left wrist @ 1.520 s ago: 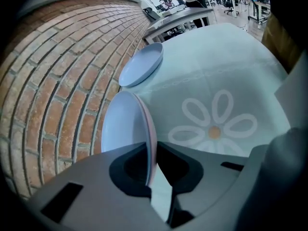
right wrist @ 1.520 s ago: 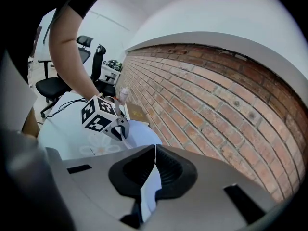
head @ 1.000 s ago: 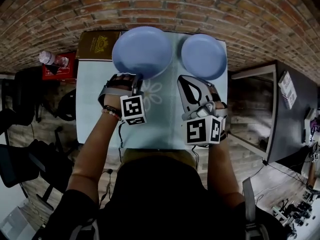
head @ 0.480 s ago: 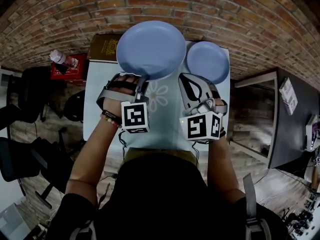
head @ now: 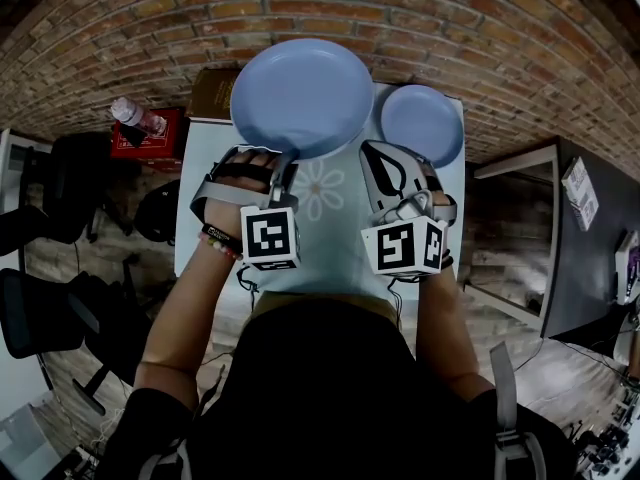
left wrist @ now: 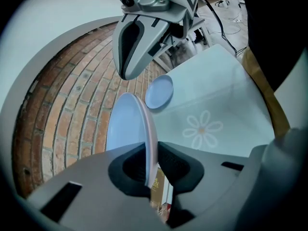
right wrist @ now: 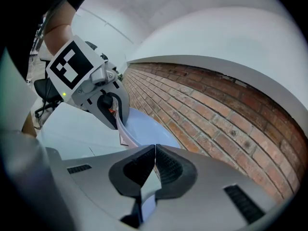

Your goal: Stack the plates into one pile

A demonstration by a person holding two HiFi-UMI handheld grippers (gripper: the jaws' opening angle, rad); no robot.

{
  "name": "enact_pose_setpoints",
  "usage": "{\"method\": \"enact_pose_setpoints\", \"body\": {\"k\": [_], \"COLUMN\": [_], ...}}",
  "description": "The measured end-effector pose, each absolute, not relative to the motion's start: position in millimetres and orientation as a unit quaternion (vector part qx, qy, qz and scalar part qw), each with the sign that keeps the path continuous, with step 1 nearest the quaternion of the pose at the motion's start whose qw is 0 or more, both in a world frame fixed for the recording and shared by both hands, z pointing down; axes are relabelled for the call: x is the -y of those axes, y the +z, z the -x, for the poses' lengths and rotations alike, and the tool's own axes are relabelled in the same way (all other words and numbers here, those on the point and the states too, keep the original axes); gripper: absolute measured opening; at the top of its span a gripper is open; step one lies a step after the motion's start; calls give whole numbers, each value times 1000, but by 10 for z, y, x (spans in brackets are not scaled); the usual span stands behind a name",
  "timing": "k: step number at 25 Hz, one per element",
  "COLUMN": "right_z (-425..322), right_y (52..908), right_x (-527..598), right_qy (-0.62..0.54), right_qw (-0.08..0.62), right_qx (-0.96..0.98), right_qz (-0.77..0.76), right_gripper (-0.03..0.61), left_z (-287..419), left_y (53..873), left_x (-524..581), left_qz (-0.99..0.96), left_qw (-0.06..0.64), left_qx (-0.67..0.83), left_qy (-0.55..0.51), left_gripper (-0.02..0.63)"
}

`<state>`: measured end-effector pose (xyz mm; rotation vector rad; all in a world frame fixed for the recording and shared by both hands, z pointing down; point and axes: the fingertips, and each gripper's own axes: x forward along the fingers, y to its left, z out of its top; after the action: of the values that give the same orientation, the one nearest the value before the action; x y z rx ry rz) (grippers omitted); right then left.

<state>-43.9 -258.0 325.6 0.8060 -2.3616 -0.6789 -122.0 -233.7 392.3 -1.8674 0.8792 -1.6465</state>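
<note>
The counter [head: 335,243] occupied the frame centre. The large plate [head: 300,98], at upper centre, was held clear of the counter. The left tool [head: 283,163] had its jaws set narrow and pinched on the plate's near rim. The small plate [head: 422,123] lay flat at the counter's upper right corner. The right tool [head: 388,168] was empty, with its jaws together. Both plates appeared rigid, smooth and probably slippery. A one-edge hold would let the large plate lever downward, so the rim needed a deep, firm grip. The plates were possibly breakable and called for gentle placement.
</note>
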Motion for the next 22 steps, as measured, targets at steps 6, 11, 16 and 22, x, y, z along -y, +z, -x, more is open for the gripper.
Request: {"method": "enact_pose_setpoints", "body": {"k": [6,11,16,22], "right_z": [353,115,-256,-741], "right_y": [3253,3264,3305,3350], "right_x": [2570,2617,2676,2727], "right_qy": [-251,-244,-233,-221], "right_qw": [277,283,291,300], "right_qx": [875,868,860,850], "right_qz": [-307,-327,-347,-373], "right_gripper": [35,35,35,35], "left_z": [1100,852,478,-16], "left_y": [3917,3960,4026,4143], "left_x": [2381,2452,2533,2623], "left_qz": [688,698,707,719], "left_qw": [260,270,284,297], "left_qx": [-313,-296,-274,-246], "left_qy": [-600,-594,-587,-578], "left_gripper": [60,61,63,66]}}
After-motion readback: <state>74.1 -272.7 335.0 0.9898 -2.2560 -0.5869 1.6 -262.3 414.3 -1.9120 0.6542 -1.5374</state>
